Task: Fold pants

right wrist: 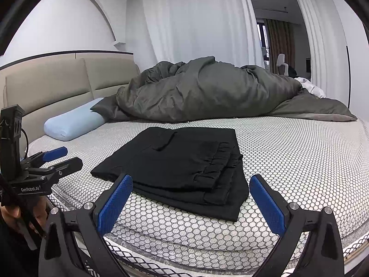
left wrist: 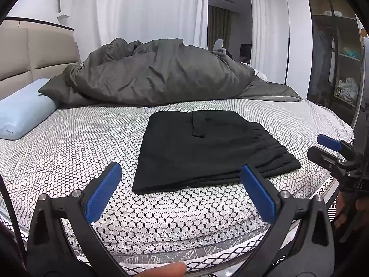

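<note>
"GenRobot.AI" is printed in white on the black body of the left gripper (right wrist: 63,157), seen from the right wrist view.

Even, soft indoor light, sharp focus, faint shadows, strong fisheye bending and dark vignetting at the corners.
</note>
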{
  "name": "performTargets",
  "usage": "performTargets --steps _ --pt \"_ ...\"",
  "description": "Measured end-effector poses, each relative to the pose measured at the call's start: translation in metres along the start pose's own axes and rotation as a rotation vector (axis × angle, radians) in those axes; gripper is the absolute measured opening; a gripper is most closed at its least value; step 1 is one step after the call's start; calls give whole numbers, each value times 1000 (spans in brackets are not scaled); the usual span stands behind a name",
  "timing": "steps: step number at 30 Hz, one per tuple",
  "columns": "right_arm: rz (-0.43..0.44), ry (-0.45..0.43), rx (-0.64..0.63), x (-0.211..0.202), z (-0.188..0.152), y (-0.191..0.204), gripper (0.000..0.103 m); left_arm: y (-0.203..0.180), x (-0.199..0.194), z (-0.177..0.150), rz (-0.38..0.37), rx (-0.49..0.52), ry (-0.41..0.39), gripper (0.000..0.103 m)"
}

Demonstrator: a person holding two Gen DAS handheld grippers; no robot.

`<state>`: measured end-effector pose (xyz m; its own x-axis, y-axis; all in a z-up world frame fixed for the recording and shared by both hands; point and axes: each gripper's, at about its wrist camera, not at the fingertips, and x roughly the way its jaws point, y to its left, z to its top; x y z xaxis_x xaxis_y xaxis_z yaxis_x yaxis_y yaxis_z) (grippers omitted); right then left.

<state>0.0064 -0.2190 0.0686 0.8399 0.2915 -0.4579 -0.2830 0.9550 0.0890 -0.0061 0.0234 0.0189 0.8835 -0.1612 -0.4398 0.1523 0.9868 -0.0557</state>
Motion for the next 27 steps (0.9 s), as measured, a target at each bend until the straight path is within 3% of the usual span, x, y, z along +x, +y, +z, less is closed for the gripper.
performTargets --steps 27 --pt "1 2 -6 0 0 -3 103 1 0 1 -2 4 0 103"
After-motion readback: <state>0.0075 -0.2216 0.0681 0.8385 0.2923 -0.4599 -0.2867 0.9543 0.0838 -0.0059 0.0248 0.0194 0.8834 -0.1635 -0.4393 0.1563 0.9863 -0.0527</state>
